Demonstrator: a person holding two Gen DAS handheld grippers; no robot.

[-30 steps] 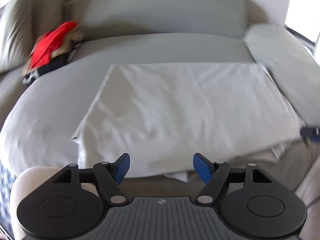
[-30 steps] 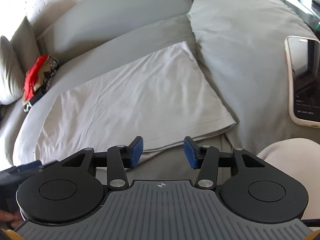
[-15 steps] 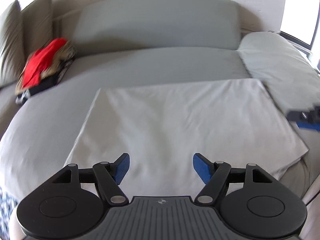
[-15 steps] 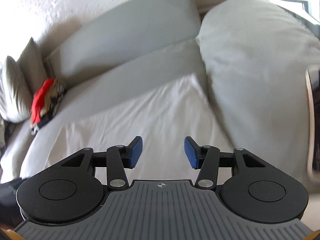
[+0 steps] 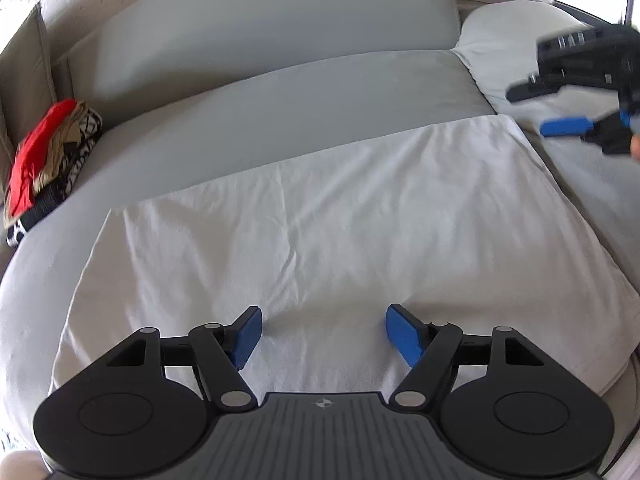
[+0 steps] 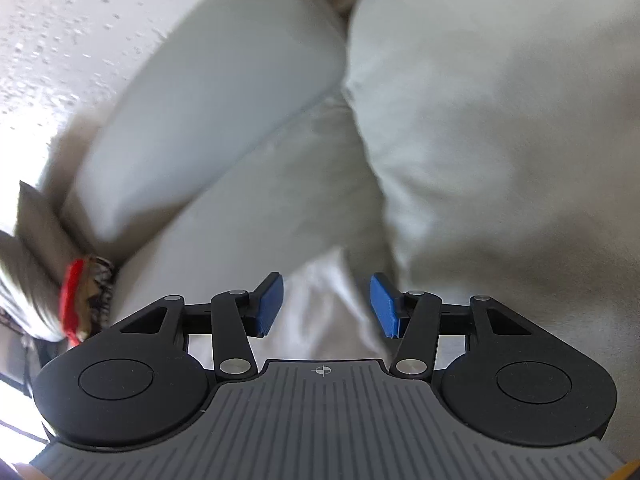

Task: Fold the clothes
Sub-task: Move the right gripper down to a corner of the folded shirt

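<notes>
The white cloth (image 5: 340, 240) lay flat mid-frame, seemingly between folds; both grippers, left (image 5: 323, 334) and right (image 6: 326, 306), were spread, holding nothing.

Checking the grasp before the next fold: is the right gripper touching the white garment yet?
Apart. In the left wrist view the right gripper hangs open above the sofa's side cushion, past the white garment's far right corner, gripping nothing.

A grey sofa (image 5: 320, 92) stands against a speckled wall (image 6: 60, 40). A pale cushion (image 6: 500, 120) lies at its right end, olive pillows (image 5: 24, 76) at its left.
</notes>
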